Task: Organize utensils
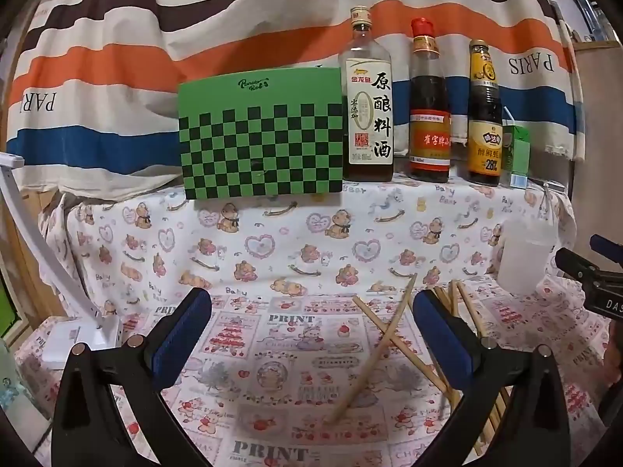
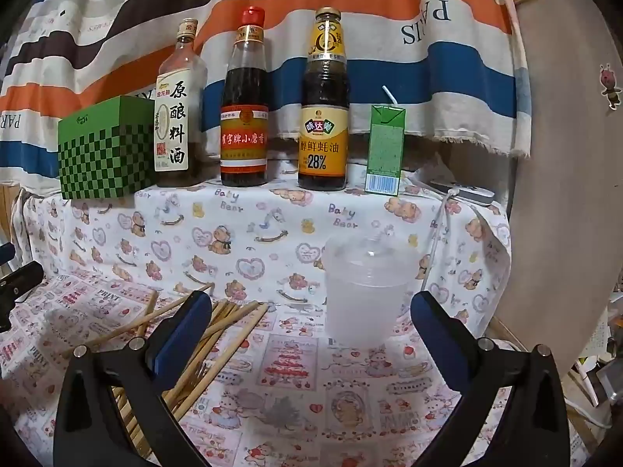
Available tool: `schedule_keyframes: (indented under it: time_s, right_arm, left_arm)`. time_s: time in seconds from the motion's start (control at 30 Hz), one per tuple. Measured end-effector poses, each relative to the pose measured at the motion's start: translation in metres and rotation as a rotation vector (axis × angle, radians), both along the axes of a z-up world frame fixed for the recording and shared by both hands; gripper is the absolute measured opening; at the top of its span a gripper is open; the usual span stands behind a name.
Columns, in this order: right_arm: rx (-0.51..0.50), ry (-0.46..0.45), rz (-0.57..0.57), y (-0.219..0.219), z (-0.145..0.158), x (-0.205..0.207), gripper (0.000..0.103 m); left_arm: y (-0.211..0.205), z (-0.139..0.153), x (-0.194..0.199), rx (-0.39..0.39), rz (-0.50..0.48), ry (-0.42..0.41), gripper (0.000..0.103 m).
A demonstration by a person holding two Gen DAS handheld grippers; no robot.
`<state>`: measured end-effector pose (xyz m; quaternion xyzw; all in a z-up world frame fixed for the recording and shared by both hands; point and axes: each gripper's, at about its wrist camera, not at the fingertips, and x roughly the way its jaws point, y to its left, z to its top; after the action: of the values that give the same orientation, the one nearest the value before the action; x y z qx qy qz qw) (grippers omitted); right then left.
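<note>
Chopsticks (image 2: 218,334) lie in a loose pile on the surface (image 2: 296,389), which has a cloth with bears and hearts on it. Some of the sticks cross over each other. In the left wrist view, two chopsticks (image 1: 373,342) make an X between the two blue pads, and more sticks lie under the pad on the right side.

A see-through plastic cup (image 2: 366,292) stands upright on the cloth, just beside the pile. In the right wrist view it sits between the two pads but further away, and nothing touches it. In the left wrist view the cup (image 1: 523,257) is far over to the right.

The left claw (image 1: 311,330) is wide open and holds nothing. The right claw (image 2: 311,330) is wide open too, and it holds nothing. It points a little bit down at the cloth. Part of the right claw shows as a dark shape at the right edge of the left view.

At the back, things stand in a row. First comes a green box (image 1: 261,136) with dark checks. Next to it is a bottle with a white label (image 1: 368,101). Then comes a dark bottle with a red cap (image 1: 428,109), and then a dark bottle with a yellow label (image 1: 484,120). Last is a small green drink carton (image 2: 383,148) with a straw. A striped cloth (image 1: 117,58) hangs behind them all.
</note>
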<state>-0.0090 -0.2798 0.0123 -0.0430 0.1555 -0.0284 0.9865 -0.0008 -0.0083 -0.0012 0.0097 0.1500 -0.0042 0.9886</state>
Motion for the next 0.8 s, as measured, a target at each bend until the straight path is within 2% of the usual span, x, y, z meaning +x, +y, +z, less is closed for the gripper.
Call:
schedule_keyframes:
  time_s: [0.13,0.53,0.8]
  right_arm:
    - [0.001,0.007,0.0,0.002,0.002,0.003,0.103]
    - [0.003,0.023,0.025,0.004,0.001,0.007,0.103]
    - [-0.031,0.018,0.047,0.011,0.001,0.003,0.103]
  left_arm:
    - [0.001,-0.001,0.0,-0.001,0.033,0.001,0.103]
    - [0.005,0.0,-0.001,-0.012,0.038,0.001,0.103]
    - [0.002,0.0,0.0,-0.009,0.032,0.007,0.103]
